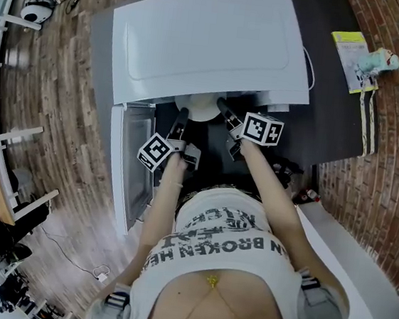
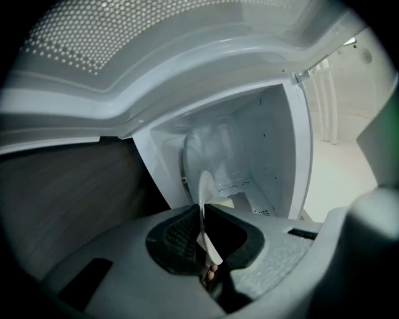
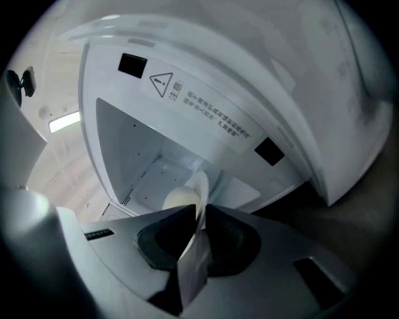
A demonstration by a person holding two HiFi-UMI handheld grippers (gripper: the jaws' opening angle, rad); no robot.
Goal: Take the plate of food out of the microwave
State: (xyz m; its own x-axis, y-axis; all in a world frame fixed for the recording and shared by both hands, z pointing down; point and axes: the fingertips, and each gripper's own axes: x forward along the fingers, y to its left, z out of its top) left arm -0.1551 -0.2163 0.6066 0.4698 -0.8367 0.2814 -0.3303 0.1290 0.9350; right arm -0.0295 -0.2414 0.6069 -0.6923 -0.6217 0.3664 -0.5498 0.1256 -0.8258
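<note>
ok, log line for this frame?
left gripper: shut on plate | right gripper: shut on plate | plate: at microwave mouth, food on it | door: open

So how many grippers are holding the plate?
2. The left gripper pinches the left rim of the plate, the right gripper the right rim, at the microwave opening.

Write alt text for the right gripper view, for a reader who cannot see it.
The right gripper is shut on the rim of a white plate bearing a pale, rounded piece of food, before the open cavity of a white microwave. A warning label sits on the frame above.
</note>
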